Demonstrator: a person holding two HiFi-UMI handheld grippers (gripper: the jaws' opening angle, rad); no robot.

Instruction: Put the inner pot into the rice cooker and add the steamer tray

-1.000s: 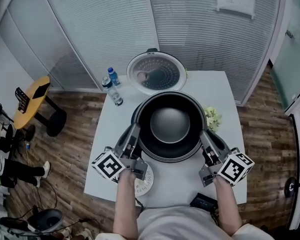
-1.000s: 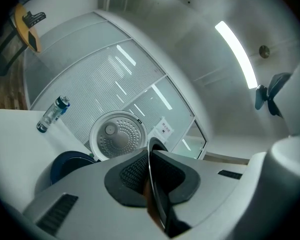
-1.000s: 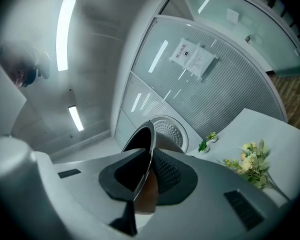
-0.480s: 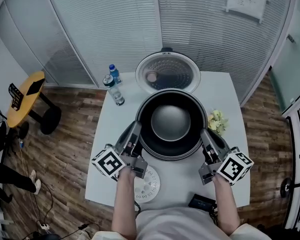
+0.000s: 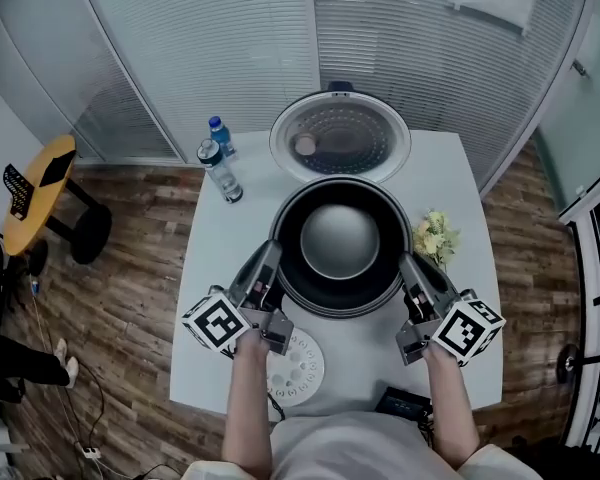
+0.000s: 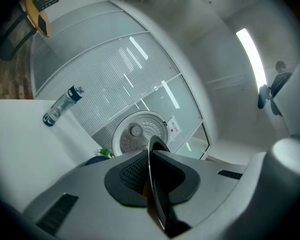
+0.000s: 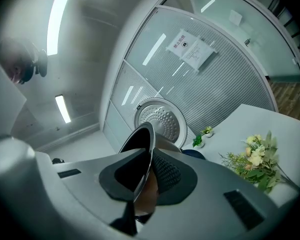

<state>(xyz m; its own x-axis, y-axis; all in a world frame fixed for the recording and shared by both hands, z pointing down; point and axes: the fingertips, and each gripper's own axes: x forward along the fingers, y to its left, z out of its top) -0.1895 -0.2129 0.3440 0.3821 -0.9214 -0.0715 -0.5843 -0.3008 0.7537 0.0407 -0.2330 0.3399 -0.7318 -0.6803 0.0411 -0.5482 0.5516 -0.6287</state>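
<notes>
I have my left claw point(image 5: 269, 260) clenched on the left side of the rim of the inner pot point(image 5: 340, 238). My right claw point(image 5: 410, 268) is clenched on the right side of the rim. In the left gripper view the thin metal rim runs right between the two dark pads, and they press on it from both sides. The right gripper view shows the same thing: the rim is pinched tight between the pads. The pot is big, round and dark, with a shiny bottom, and its open side faces up. It is in the middle of the white bench point(image 5: 460, 188), just in front of the open round lid of the rice cooker point(image 5: 340, 138). The lid has lots of little dots on its inside. The pot hides the cooker's body, so I cannot tell if it is all the way down inside. The steamer tray point(image 5: 300, 366) is a flat white disc with holes. It lies on the bench near the front edge, just beside my left claw. Two water bottles point(image 5: 221, 168) stand at the back left corner of the bench. A small bunch of pale flowers point(image 5: 435, 236) lies on the right, close to the pot. A flat dark thing point(image 5: 405, 403) sits at the front edge. A yellow stool point(image 5: 40, 183) is on the wooden floor point(image 5: 140, 258), far to the left.
</notes>
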